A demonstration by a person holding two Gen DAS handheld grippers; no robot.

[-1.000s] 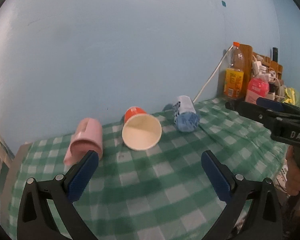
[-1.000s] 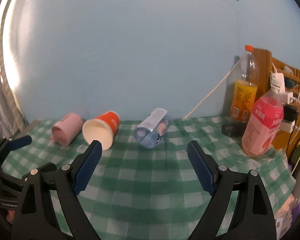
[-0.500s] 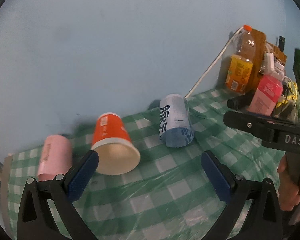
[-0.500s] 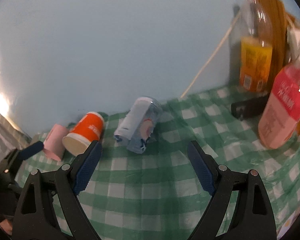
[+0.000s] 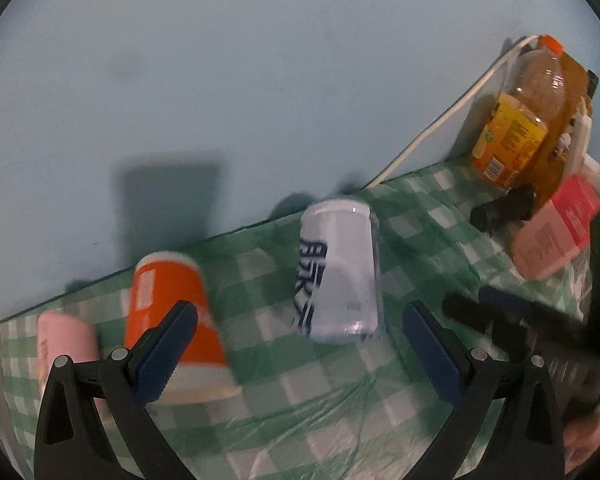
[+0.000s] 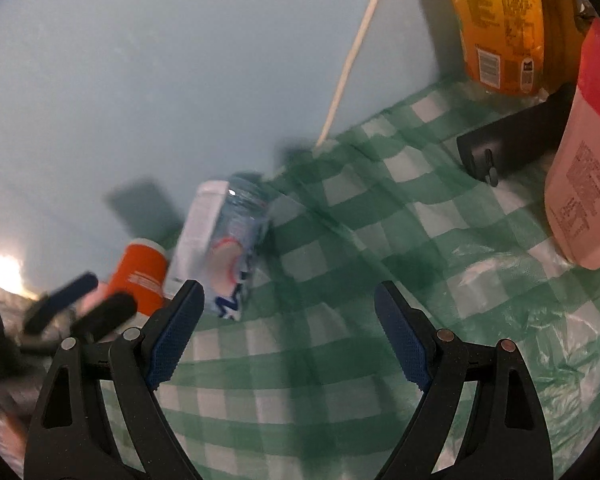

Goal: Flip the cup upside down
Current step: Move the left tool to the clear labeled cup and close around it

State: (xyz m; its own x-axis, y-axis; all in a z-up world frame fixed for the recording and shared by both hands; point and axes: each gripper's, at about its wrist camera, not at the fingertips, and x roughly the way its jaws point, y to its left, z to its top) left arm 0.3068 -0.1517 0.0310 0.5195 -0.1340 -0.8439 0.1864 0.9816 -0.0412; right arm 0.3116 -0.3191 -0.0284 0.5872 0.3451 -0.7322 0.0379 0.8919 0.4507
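Three cups lie on their sides on the green checked tablecloth (image 5: 300,392): a pink cup (image 5: 62,340) at the left, an orange paper cup (image 5: 168,304) in the middle, and a clear plastic cup with a white and blue label (image 5: 340,272) to the right. My left gripper (image 5: 296,348) is open and empty, just in front of the orange and clear cups. My right gripper (image 6: 288,328) is open and empty, with the clear cup (image 6: 224,248) near its left finger. The orange cup (image 6: 140,276) lies beyond it. The left gripper's fingers (image 6: 80,304) show blurred at the far left.
An orange juice bottle (image 5: 520,120), a pink drink bottle (image 5: 556,236) and a black object (image 5: 504,208) stand at the back right by the blue wall. A white cable (image 5: 440,120) runs down the wall. In the right wrist view the pink bottle (image 6: 588,160) is close on the right.
Both grippers have moved forward and lower toward the cups, which now look larger. The views are blurred by motion. Both grippers stay open and empty.
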